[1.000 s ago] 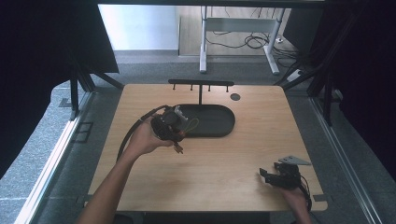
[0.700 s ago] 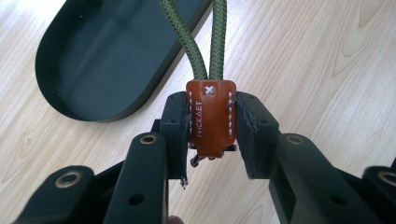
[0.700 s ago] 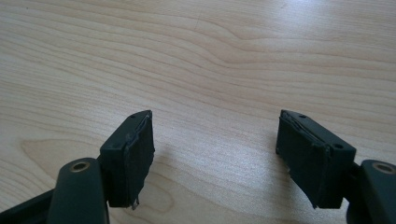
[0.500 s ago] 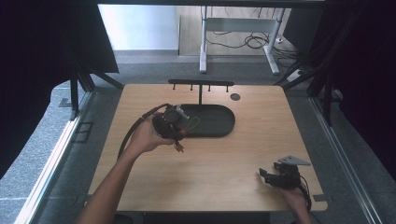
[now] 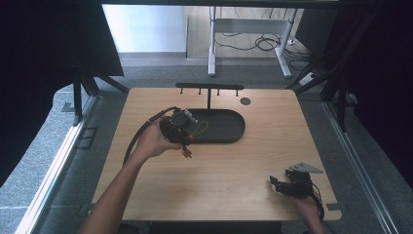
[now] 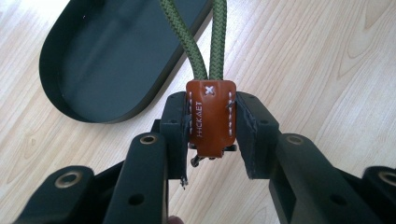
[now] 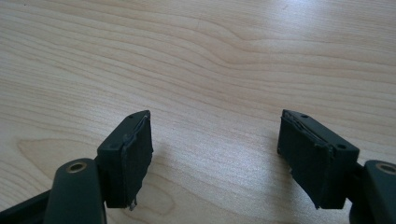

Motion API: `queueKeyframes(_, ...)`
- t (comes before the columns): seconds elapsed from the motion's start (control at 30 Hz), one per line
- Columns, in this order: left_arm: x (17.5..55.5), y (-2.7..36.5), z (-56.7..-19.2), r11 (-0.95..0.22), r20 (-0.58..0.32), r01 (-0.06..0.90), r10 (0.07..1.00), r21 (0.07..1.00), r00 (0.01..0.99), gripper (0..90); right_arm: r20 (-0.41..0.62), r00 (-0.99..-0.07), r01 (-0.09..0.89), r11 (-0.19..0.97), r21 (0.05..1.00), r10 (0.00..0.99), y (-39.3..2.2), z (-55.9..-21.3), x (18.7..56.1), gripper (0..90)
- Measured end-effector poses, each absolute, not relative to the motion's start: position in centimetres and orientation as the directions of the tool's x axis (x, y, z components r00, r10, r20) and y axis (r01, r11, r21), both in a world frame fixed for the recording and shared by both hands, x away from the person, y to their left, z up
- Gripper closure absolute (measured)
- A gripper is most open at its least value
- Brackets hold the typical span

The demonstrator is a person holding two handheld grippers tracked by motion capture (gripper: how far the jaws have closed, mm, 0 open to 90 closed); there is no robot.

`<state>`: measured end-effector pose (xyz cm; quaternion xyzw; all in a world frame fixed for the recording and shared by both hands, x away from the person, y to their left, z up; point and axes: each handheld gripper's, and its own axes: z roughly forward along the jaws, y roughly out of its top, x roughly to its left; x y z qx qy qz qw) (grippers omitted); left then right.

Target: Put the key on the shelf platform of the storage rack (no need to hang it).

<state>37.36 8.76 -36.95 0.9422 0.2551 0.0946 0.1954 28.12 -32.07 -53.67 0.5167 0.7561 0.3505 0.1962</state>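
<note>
My left gripper [image 6: 212, 106] is shut on a brown leather tag [image 6: 210, 117] stitched in white. From the tag a doubled olive-green cord [image 6: 205, 46] runs up and away, past the rim of the black oval tray [image 6: 102, 60]. In the high view the left gripper [image 5: 181, 130] is held in a hand at the tray's left end, with the cord loop [image 5: 200, 127] lying over the tray [image 5: 224, 127]. My right gripper [image 5: 278, 184] rests near the table's front right corner. Its jaws stand wide apart over bare wood [image 7: 215, 140], with nothing between them.
A black rack with small hooks [image 5: 209, 87] stands behind the tray at the table's far edge. A round dark grommet [image 5: 245, 101] sits to its right. Bare wood lies between the two grippers.
</note>
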Motion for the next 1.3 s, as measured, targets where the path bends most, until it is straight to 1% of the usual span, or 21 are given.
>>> queueKeyframes(0.33, 37.5, 8.3, -37.0, -0.806, 0.086, 0.433, 0.505, 0.404, 0.859, 67.0, 0.048, -0.39, 0.637, 0.231, 0.735, 0.92, -31.7, -53.8, 28.1, 23.9)
queueKeyframes(0.7, 37.6, 8.1, -37.2, -0.811, 0.082, 0.428, 0.496, 0.399, 0.864, 66.9, 0.051, -0.384, 0.64, 0.226, 0.734, 0.922, -31.6, -53.8, 28.1, 23.7)
queueKeyframes(1.3, 37.7, 7.9, -38.1, -0.814, 0.076, 0.434, 0.497, 0.386, 0.864, 66.9, 0.025, -0.382, 0.632, 0.242, 0.736, 0.924, -31.2, -53.9, 28.1, 20.9)
